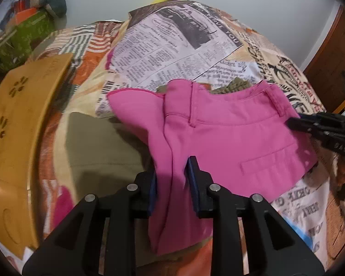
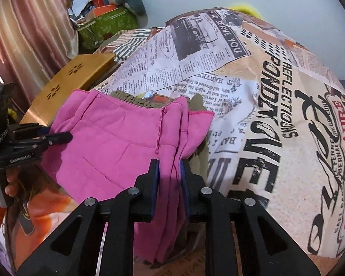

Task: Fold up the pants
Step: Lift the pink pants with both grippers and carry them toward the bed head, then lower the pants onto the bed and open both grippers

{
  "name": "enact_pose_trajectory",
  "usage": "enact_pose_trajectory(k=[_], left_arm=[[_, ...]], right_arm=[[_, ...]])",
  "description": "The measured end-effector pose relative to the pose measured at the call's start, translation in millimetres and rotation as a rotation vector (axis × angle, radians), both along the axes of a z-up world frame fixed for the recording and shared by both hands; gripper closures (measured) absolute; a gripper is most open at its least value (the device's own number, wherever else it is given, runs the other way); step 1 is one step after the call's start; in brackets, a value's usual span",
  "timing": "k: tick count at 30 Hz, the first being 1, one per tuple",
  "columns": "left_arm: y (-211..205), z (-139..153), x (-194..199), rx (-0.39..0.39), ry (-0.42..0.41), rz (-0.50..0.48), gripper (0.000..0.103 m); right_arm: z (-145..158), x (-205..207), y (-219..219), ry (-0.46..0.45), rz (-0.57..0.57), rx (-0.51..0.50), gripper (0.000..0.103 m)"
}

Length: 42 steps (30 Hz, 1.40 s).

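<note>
A pair of pink pants (image 1: 220,138) is seen spread over a bed cover printed like old newspaper (image 1: 172,46), with an olive garment (image 1: 99,142) partly under it. In the left wrist view, the left gripper (image 1: 172,179) stands at 6 o'clock, and a bunched fold of the pink fabric is pinched between its blue-padded fingers (image 1: 193,174). The right gripper (image 1: 310,126) is seen at 3 o'clock, at the waistband edge. In the right wrist view, the right gripper (image 2: 169,179) is likewise closed on gathered pink cloth, and the left gripper (image 2: 46,138) enters at 9 o'clock, marked "GenRobot.AI". On the cover, "TO SERVE YOU", "REFLECTIONS" and "CASA DE PADRE" can be read. A tan cardboard box (image 2: 76,80) with punched flower shapes lies at 10 o'clock, and a green patterned bag (image 2: 108,27) is seen at 11 o'clock beside a pink curtain (image 2: 30,34).
</note>
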<state>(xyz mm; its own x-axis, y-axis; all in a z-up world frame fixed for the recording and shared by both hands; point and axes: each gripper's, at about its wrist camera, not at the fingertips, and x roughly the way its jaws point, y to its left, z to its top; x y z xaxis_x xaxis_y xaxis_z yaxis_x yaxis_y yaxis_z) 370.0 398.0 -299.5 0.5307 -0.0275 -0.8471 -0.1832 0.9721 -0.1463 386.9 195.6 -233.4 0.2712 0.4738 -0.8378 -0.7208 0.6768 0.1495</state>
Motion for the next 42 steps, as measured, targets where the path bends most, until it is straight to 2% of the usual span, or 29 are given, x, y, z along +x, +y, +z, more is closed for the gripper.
enact_pose_trajectory(k=[5, 10, 13, 15, 19, 23, 27, 30, 35, 40, 42], left_arm=[[-1, 1, -13, 0.114, 0.065, 0.011, 0.076], [-1, -3, -31, 0.139, 0.138, 0.032, 0.076], [-9, 15, -42, 0.152, 0.122, 0.041, 0.076], [-19, 36, -51, 0.154, 0.083, 0.037, 0.076], [-48, 102, -77, 0.188, -0.052, 0.021, 0.076], [-73, 160, -103, 0.166, -0.166, 0.022, 0.076], [-106, 216, -146, 0.176, -0.285, 0.025, 0.076], [-130, 252, -178, 0.19, -0.379, 0.034, 0.076], [-162, 297, -234, 0.184, -0.52, 0.074, 0.076], [-205, 325, -295, 0.253, -0.655, 0.096, 0.076], [-216, 327, -309, 0.279, -0.682, 0.101, 0.076]], right_arm=[[5, -4, -12, -0.002, -0.009, -0.031, 0.082], [23, -18, -28, -0.01, -0.012, -0.022, 0.082], [45, -32, -34, -0.047, -0.005, 0.0, 0.082], [65, -44, -39, -0.085, -0.002, 0.021, 0.082], [108, -66, -49, -0.164, 0.004, 0.076, 0.08], [154, -95, -63, -0.235, 0.009, 0.157, 0.08], [198, -132, -82, -0.31, 0.015, 0.251, 0.08], [221, -157, -94, -0.351, 0.018, 0.31, 0.08], [252, -206, -120, -0.419, 0.026, 0.425, 0.08], [265, -256, -141, -0.492, 0.039, 0.499, 0.08], [267, -272, -147, -0.513, 0.039, 0.527, 0.08]])
